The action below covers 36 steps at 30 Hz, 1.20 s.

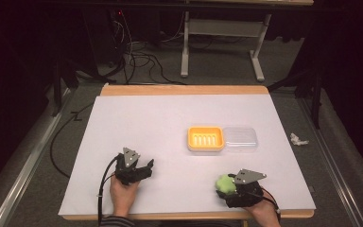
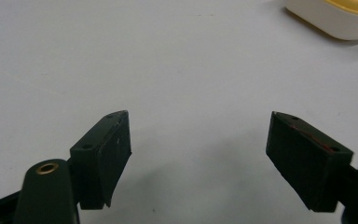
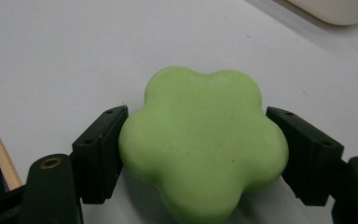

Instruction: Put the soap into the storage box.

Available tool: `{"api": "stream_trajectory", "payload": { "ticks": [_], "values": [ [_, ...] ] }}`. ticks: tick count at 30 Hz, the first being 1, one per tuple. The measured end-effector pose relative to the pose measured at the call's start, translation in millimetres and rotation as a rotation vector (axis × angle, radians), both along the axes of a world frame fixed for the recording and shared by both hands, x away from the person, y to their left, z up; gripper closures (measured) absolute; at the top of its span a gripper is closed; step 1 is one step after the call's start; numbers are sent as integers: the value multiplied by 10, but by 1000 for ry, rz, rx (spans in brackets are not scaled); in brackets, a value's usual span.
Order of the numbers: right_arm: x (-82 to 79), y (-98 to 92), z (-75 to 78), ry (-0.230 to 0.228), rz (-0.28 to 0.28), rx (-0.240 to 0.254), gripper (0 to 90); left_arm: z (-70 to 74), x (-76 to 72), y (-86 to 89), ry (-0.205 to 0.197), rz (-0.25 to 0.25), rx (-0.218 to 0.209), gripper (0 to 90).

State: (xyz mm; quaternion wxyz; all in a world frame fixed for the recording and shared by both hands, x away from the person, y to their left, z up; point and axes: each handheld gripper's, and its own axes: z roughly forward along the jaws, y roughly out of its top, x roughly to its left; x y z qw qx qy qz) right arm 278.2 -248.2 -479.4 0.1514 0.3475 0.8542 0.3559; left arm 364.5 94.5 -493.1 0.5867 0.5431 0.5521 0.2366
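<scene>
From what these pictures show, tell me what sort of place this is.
Probably a lab or workshop set up for recording: a table under a white sheet, loose cables on the grey floor behind it, and a bare metal stand against dark surroundings.

Lab recording setup: white-covered table (image 1: pixel 170 123) on grey carpet, loose cables (image 1: pixel 137 56) along the floor, dark curtained surround, bare bench frame (image 1: pixel 222 28) behind.
</scene>
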Motion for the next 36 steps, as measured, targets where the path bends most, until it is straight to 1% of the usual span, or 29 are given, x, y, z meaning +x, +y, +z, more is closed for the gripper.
{"api": "stream_trajectory", "payload": {
  "ticks": [6,7,14,18,24,26,29,31,34,36],
  "values": [
    [14,14,43,3,8,10,252,0,0,0,0,0,0,226],
    [23,18,57,8,12,1,252,0,0,0,0,0,-1,226],
    [26,31,86,7,26,-3,254,0,0,1,0,-1,0,226],
    [25,41,104,-9,29,4,254,0,0,0,0,0,0,226],
    [31,44,161,-11,41,5,255,0,1,0,1,0,-1,226],
    [43,49,194,-20,48,6,255,0,0,0,0,0,-1,226],
    [60,47,213,-28,46,8,255,0,0,1,1,-1,0,226],
    [61,43,221,-23,45,5,255,0,0,1,1,0,-1,226],
    [82,30,250,-32,40,15,255,0,0,0,0,-1,-1,226],
    [92,25,274,-38,39,13,255,0,0,1,1,0,-1,226]
  ]
}}
